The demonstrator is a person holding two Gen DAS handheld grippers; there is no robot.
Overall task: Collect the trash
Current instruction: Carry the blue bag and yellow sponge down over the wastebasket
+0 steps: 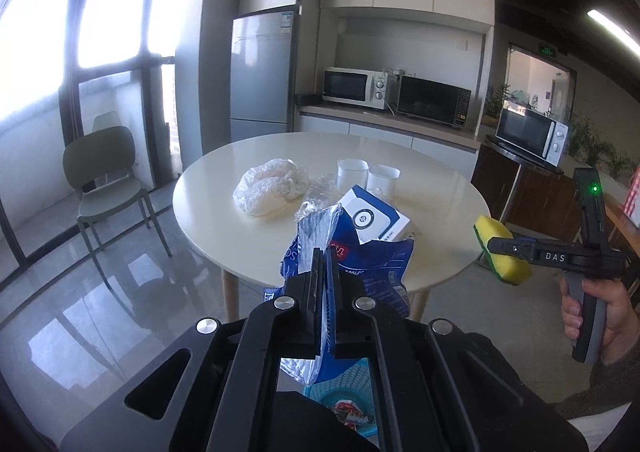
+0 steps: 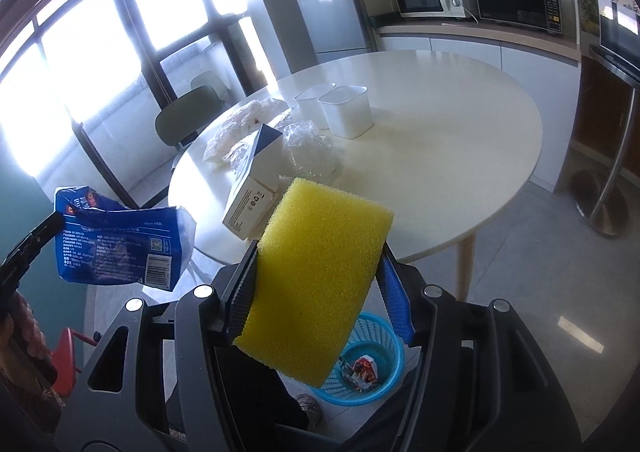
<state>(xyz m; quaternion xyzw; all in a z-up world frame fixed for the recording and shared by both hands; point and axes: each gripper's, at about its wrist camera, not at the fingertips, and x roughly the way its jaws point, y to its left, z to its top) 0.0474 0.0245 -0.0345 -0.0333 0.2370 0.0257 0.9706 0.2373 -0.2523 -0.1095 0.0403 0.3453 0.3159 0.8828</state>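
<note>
Wrapper (image 1: 348, 252), blue, pinched flat in my left gripper (image 1: 323, 252), hanging directly above the basket (image 2: 368, 364) beneath both tools; my right gripper (image 2: 316, 284) clamps a sponge (image 2: 316, 280), nearer the table (image 2: 440, 139).

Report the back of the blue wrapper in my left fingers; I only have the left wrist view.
Observer: The right wrist view shows the blue wrapper's back: white printed text, a QR code and a barcode.
Operator: Check the basket beneath.
Observer: The blue basket stands on the floor; a crumpled red-and-white wrapper lies on its bottom.
Operator: Describe the sponge grip.
Observer: The sponge's broad yellow face spans the right fingers, clamped by its edges.
</note>
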